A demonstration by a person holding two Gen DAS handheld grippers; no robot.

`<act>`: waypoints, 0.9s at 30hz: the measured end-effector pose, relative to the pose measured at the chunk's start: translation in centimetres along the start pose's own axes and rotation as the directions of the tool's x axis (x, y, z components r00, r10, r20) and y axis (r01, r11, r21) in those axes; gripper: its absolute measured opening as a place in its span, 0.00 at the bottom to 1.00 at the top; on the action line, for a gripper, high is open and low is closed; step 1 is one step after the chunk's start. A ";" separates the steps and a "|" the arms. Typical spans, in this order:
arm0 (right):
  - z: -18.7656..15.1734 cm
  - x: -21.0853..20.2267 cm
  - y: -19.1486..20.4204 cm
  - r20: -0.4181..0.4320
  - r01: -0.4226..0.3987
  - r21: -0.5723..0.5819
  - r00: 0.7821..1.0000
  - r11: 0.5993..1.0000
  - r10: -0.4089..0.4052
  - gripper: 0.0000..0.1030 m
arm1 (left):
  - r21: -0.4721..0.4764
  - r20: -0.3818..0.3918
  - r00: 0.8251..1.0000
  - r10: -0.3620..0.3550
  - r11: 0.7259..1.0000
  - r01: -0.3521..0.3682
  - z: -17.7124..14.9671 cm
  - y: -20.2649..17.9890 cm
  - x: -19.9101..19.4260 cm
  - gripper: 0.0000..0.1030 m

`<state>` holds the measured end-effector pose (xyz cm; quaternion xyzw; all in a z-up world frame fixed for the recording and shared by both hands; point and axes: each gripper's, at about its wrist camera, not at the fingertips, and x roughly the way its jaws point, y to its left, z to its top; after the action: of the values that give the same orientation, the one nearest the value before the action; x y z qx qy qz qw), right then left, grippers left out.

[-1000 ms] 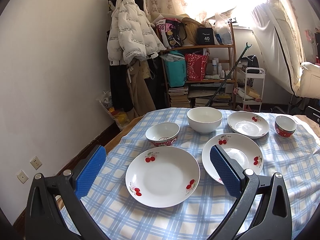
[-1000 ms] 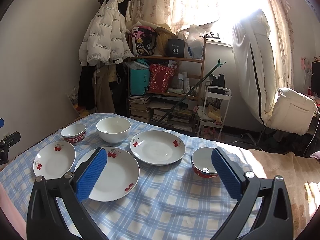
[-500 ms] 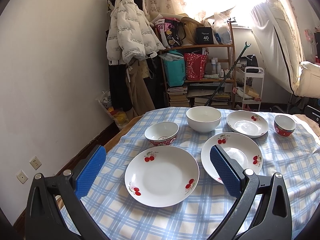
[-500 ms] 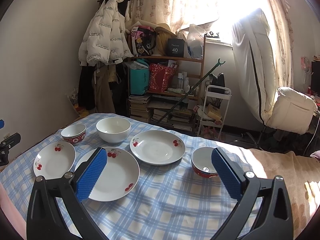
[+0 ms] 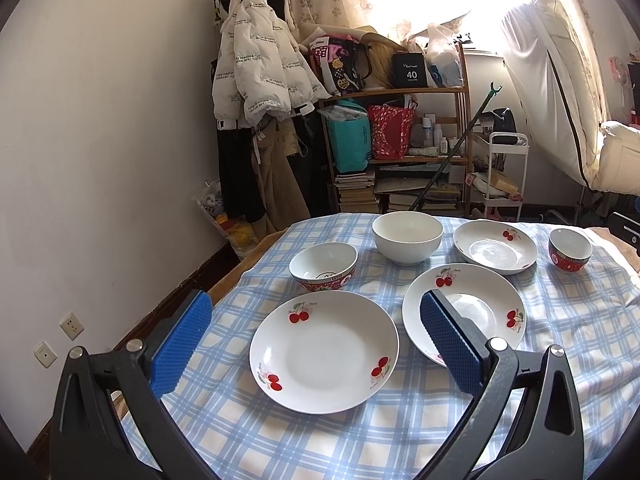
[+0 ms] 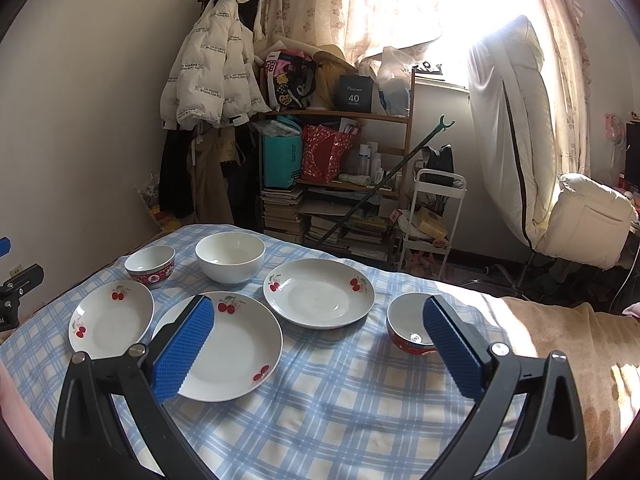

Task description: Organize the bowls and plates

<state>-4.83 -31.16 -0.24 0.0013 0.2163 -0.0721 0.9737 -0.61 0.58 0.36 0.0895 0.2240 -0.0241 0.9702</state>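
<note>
Pre-grasp: left gripper (image 5: pixel 316 344) and right gripper (image 6: pixel 316 348) both spread wide, empty; next, clamp lower-centre plate (image 5: pixel 324 352) rim.

On the tabletop (image 6: pixel 340 400), the near row runs left to right: left plate (image 6: pixel 111 319), middle plate (image 6: pixel 228 346), right bowl (image 6: pixel 406 326). Behind them stand the small bowl (image 6: pixel 150 266), the large bowl (image 6: pixel 230 258) and the far plate (image 6: pixel 319 293). A shelf (image 6: pixel 336 152) stands beyond the tabletop.
</note>
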 end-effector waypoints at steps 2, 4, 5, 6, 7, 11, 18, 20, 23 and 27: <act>0.0 0.0 0.0 0.000 0.002 -0.001 1.000 1.000 -0.002 1.00 | 0.000 0.000 1.000 0.000 1.000 0.000 0.0 0.0 0.0 0.99; 0.0 0.0 0.0 0.000 0.000 0.001 1.000 1.000 0.000 1.00 | 0.000 0.000 1.000 0.001 1.000 -0.001 0.0 0.0 0.0 0.99; 0.0 0.0 0.0 0.001 0.001 0.001 1.000 1.000 -0.001 1.00 | 0.000 -0.001 1.000 0.001 1.000 -0.001 0.0 0.0 0.0 0.99; 0.0 0.0 0.0 0.000 -0.001 0.001 1.000 1.000 0.001 1.00 | 0.001 -0.001 1.000 0.001 1.000 -0.001 0.0 0.0 0.0 0.99; 0.0 0.0 0.0 0.000 0.002 0.001 1.000 1.000 -0.002 1.00 | 0.001 -0.003 1.000 0.002 1.000 -0.002 0.0 0.0 0.0 0.99; 0.0 0.0 0.0 0.000 -0.001 0.001 1.000 1.000 0.001 1.00 | 0.002 -0.004 1.000 0.002 1.000 -0.002 -0.1 0.0 0.1 0.99; -0.1 0.1 0.0 -0.004 -0.001 0.002 1.000 1.000 0.001 1.00 | 0.022 -0.018 1.000 0.006 1.000 -0.005 -0.3 -0.3 0.4 0.99; -0.3 0.3 0.1 -0.010 -0.002 0.004 1.000 1.000 0.002 1.00 | 0.026 -0.027 1.000 -0.012 1.000 0.012 -0.2 -0.4 0.5 0.99; -0.5 0.7 0.2 -0.028 0.019 -0.006 0.999 1.000 -0.019 1.00 | 0.041 -0.043 0.999 -0.019 0.999 0.021 0.1 -0.7 0.6 0.99; -0.1 1.5 -0.2 -0.045 0.033 0.002 0.998 0.999 -0.033 1.00 | 0.066 -0.078 0.996 -0.038 0.997 0.043 1.1 -1.1 1.3 0.99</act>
<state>-3.58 -31.60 -0.95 0.0005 0.2381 -0.0883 0.9672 0.98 -0.76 0.56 0.1185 0.2616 -0.0478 0.9567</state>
